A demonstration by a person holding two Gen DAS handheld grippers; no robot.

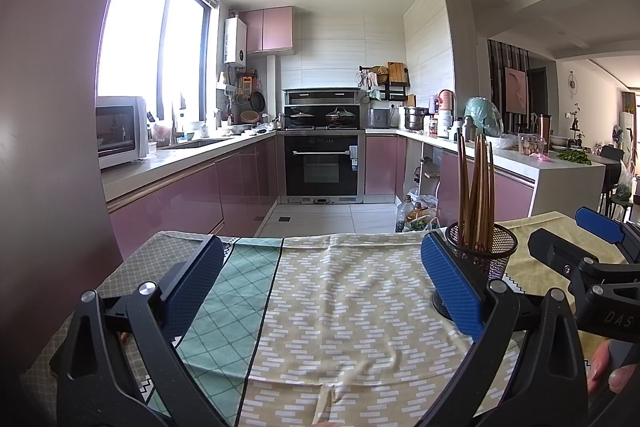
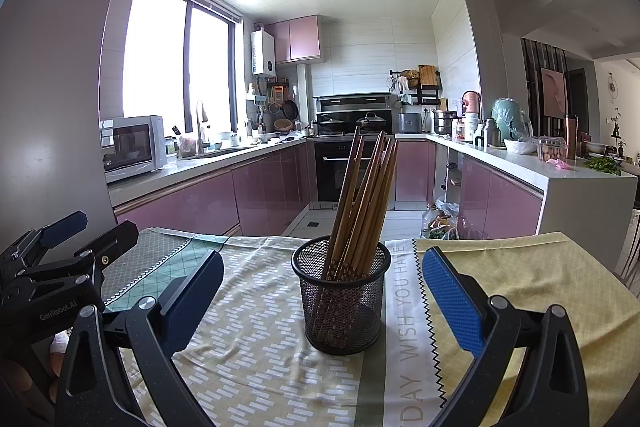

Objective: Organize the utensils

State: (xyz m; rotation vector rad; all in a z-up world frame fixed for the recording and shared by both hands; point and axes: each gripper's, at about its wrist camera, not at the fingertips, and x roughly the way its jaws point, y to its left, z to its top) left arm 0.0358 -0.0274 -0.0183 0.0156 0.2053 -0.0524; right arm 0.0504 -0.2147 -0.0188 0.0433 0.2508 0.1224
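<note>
The left tongs (image 1: 322, 281) are standing wide open over the desk (image 1: 344, 311), holding nothing, with only the patterned cloth (image 1: 360, 339) lying between their two blue pads. The black mesh holder (image 1: 482, 251) is sitting just beyond the right-hand pad of these tongs, partly hidden behind it, and the brown chopsticks (image 1: 476, 187) are standing in it, leaning a little and fanning out at the top. The right tongs (image 2: 322, 287) are also gaping wide and gripping nothing; seen from their own camera, the mesh holder (image 2: 342, 297) is standing upright on the cloth straight ahead, centred in the gap between the two pads but touching neither. The chopsticks (image 2: 364, 203) are all resting inside it, tips down, leaning toward the right of the view. In the left wrist view the right tongs (image 1: 568, 239) are showing at the far right, just past the holder, with fingertips of a hand (image 1: 608, 371) gripping the tool below. In the right wrist view the left tongs (image 2: 92, 227) are showing at the far left, apart from the holder. A yellow section of cloth (image 2: 520, 267) is lying under the right-hand pad of the right tongs, edged by a zigzag line and printed lettering.
</note>
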